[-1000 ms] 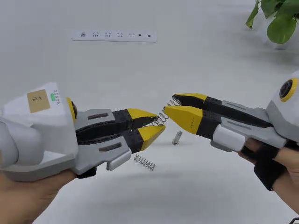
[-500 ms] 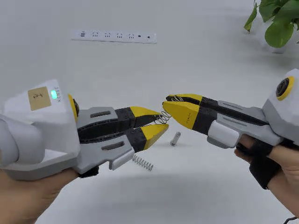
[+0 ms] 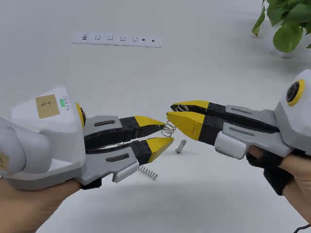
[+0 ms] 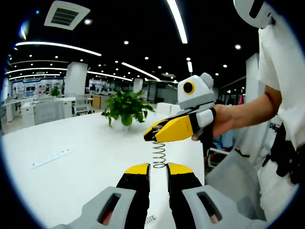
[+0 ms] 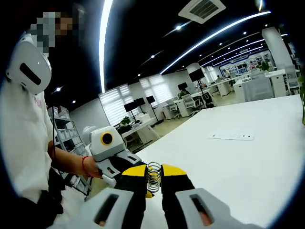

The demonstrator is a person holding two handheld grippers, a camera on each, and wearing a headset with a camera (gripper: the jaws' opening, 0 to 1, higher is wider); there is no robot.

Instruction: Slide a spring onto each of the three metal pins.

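Pinching the spring (image 3: 168,128) in mid-air, the right gripper (image 3: 170,110) has it ready for threading. The left gripper (image 3: 168,133) is spread beside it, and should next fetch the pin (image 3: 181,145) lying on the desk (image 3: 218,63) below.

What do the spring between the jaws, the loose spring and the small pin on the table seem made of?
The held spring looks like thin bare metal wire, silvery, open coils. The loose spring is the same coiled wire, likely the same metal. The pin is probably metal: a smooth grey cylinder with a dull sheen; plating too small to tell.
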